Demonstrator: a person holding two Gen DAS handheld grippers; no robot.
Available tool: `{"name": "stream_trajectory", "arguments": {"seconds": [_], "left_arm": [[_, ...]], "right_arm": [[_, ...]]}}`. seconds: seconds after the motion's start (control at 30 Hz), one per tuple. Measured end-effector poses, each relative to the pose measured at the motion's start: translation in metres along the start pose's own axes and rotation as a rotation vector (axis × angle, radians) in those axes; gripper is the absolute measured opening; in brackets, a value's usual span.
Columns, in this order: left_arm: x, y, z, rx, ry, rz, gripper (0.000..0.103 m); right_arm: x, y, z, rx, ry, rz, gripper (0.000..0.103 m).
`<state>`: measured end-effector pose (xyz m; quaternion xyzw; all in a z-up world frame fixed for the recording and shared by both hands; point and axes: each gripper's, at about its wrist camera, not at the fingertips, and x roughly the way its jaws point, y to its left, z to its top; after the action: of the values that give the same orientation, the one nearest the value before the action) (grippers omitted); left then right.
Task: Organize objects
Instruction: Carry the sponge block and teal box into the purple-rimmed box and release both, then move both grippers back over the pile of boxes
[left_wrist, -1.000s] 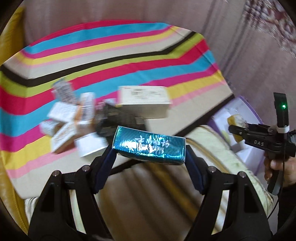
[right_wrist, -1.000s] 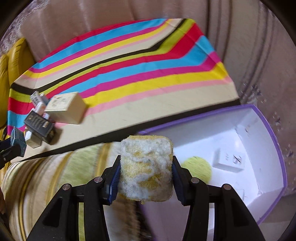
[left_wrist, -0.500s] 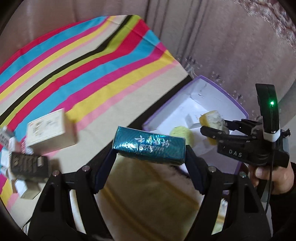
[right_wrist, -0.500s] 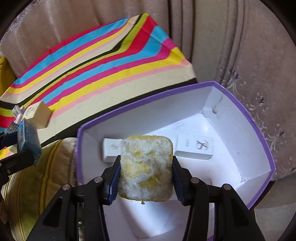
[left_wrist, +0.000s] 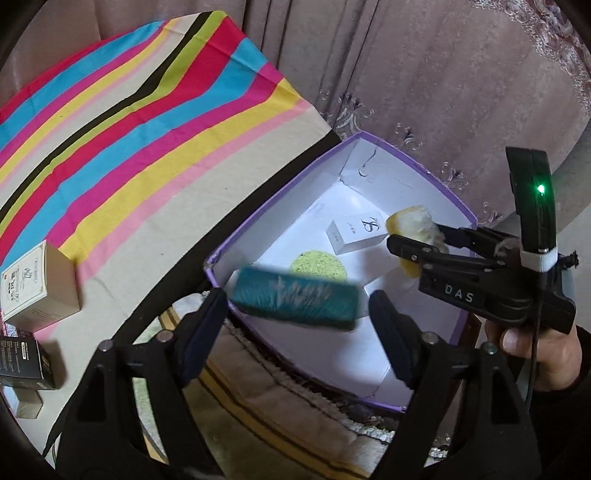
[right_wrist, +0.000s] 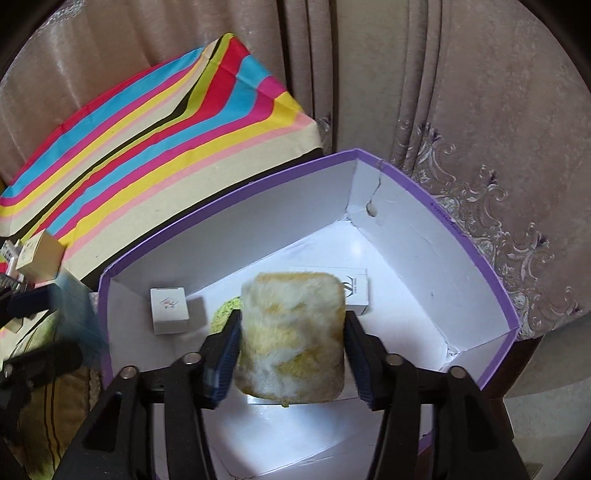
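A teal foil box (left_wrist: 295, 302) hangs blurred between the fingers of my left gripper (left_wrist: 297, 317). Gaps show at both its ends as the jaws are opening over the near wall of the purple box (left_wrist: 280, 192). My right gripper (right_wrist: 291, 350) is over the same purple box (right_wrist: 229, 206). Its jaws are opening too, and the fuzzy yellow-white sponge (right_wrist: 291, 332) sits loose between the parting pads. The left wrist view shows the sponge (left_wrist: 413, 218) from the side at the right gripper's (left_wrist: 412, 236) tips.
Inside the purple box lie a white carton (right_wrist: 356, 288), a small white cube box (right_wrist: 170, 310) and a round green pad (left_wrist: 317, 264). A tan box (left_wrist: 37, 288) and a black box (left_wrist: 22, 362) stand on the striped tablecloth (left_wrist: 147, 147). Curtains hang behind.
Both grippers swung from the striped table to over the purple box. Both jaws have widened, and the teal box has slipped free and blurred. The sponge stays between the right fingers.
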<state>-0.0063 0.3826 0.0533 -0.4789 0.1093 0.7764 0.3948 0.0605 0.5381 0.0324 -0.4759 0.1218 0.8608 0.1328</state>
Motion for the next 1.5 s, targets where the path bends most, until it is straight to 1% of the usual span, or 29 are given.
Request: {"name": "stream_trajectory", "arguments": {"seconds": [0.03, 0.07, 0.33, 0.6, 0.73, 0.87, 1.0, 1.1, 1.2, 1.3, 1.4, 1.43, 1.5], "left_arm": [[0.0, 0.0, 0.0, -0.001, -0.001, 0.001, 0.083], [-0.001, 0.001, 0.0, -0.007, -0.002, -0.002, 0.083], [-0.016, 0.016, -0.007, -0.057, -0.029, 0.013, 0.083], [-0.043, 0.045, -0.023, -0.139, -0.078, 0.045, 0.083], [-0.061, 0.065, -0.035, -0.196, -0.107, 0.048, 0.083], [-0.079, 0.086, -0.049, -0.243, -0.132, 0.072, 0.083], [-0.098, 0.115, -0.072, -0.317, -0.15, 0.093, 0.083], [-0.113, 0.138, -0.094, -0.39, -0.161, 0.11, 0.083], [-0.129, 0.162, -0.117, -0.466, -0.18, 0.131, 0.083], [-0.14, 0.185, -0.138, -0.536, -0.183, 0.161, 0.084], [-0.147, 0.211, -0.16, -0.616, -0.176, 0.193, 0.084], [-0.149, 0.216, -0.165, -0.638, -0.178, 0.192, 0.084], [-0.154, 0.229, -0.174, -0.688, -0.191, 0.189, 0.084]], "right_arm": [[0.0, -0.001, 0.001, 0.001, -0.002, 0.0, 0.07], [0.0, -0.001, 0.001, 0.002, -0.005, 0.004, 0.072], [-0.001, 0.01, 0.002, -0.013, 0.014, 0.036, 0.076], [-0.006, 0.042, 0.0, -0.068, 0.019, 0.071, 0.076], [-0.011, 0.06, 0.001, -0.1, 0.017, 0.084, 0.077], [-0.015, 0.077, 0.001, -0.121, 0.017, 0.102, 0.079], [-0.019, 0.097, 0.002, -0.144, 0.02, 0.131, 0.082], [-0.021, 0.115, 0.002, -0.144, 0.032, 0.169, 0.085], [-0.019, 0.136, 0.003, -0.147, 0.054, 0.229, 0.086], [-0.018, 0.155, 0.003, -0.139, 0.072, 0.29, 0.089], [-0.017, 0.172, 0.001, -0.126, 0.093, 0.346, 0.095], [-0.017, 0.179, 0.001, -0.125, 0.1, 0.363, 0.099], [-0.018, 0.193, 0.001, -0.121, 0.115, 0.407, 0.102]]}}
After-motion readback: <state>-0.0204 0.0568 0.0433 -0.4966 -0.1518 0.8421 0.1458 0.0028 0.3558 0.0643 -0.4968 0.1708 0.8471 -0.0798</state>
